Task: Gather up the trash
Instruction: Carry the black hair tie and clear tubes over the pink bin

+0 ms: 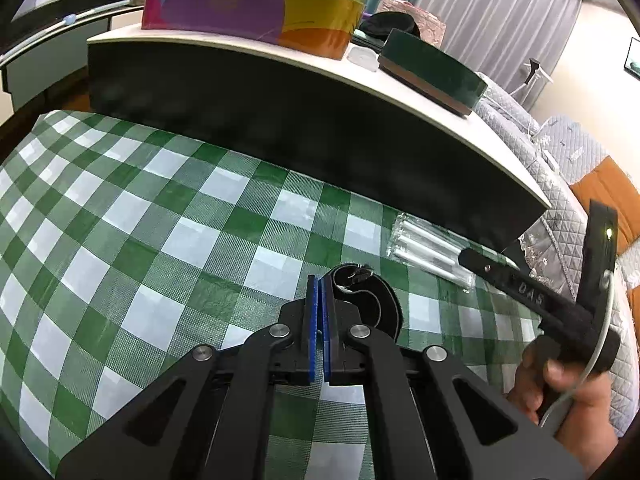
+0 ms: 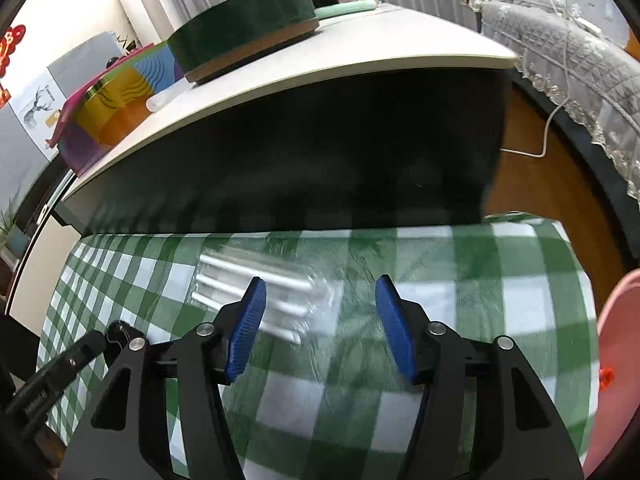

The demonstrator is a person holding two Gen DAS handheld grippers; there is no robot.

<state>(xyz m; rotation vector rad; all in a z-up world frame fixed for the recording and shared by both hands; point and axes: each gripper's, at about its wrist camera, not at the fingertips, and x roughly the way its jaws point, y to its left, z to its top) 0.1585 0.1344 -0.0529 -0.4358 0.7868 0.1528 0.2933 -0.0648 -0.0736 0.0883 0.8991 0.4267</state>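
Observation:
A clear plastic packet of white sticks (image 2: 260, 296) lies on the green-and-white checked cloth (image 2: 400, 392), close under the dark front of a low table. My right gripper (image 2: 320, 314) hovers over it, open; the packet's right end lies between the blue pads and nothing is gripped. The left wrist view shows the same packet (image 1: 424, 246) with one of the right gripper's fingers (image 1: 504, 278) reaching over it. My left gripper (image 1: 320, 286) is shut, pads together. A curled black strip (image 1: 380, 300) sits against its right finger; I cannot tell whether it is pinched.
The low table has a white top (image 1: 248, 46) carrying a colourful box (image 1: 248, 4) and a dark green box (image 1: 432, 68). A grey quilted sofa cover (image 2: 568, 52) stands at the right. A pink object (image 2: 616, 360) shows at the cloth's right edge.

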